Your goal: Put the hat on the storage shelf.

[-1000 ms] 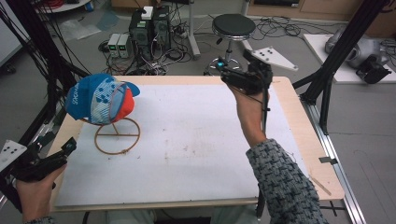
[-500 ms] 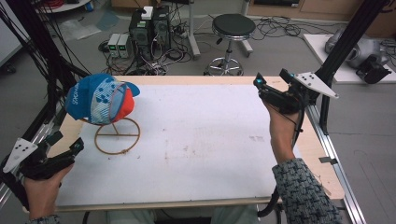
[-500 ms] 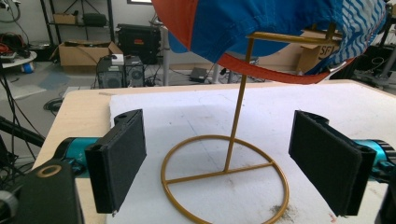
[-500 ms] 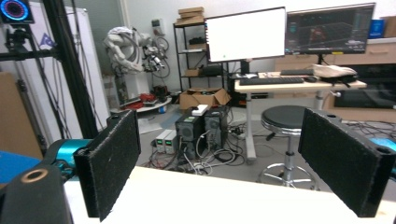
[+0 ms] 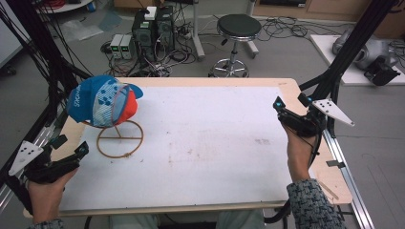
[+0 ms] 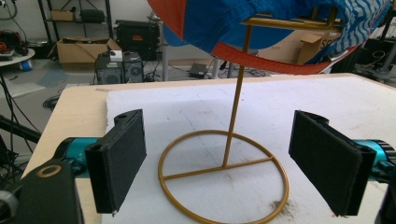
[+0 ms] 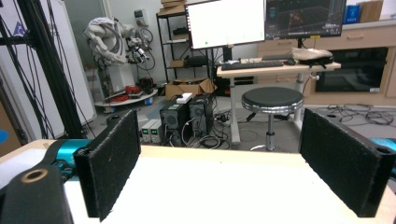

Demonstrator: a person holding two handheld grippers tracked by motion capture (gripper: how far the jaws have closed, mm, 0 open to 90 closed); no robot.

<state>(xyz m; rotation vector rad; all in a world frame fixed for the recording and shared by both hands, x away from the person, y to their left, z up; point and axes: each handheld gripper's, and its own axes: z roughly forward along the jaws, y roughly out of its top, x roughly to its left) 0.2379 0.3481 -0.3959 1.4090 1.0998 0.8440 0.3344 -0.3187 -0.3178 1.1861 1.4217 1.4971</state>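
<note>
With both grippers gaping empty, the left gripper should rise toward the cap on its stand, gripping the brim gently.

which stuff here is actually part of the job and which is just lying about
Part of the job:
- cap, sitting on top of the stand
- gold wire stand
- left claw, open, aimed at the stand
- right claw, open, at the table's right edge

Just lying about:
- stool
- computer boxes on the floor
- table

One cap; one gold wire stand; two grippers; one stool; one table.
</note>
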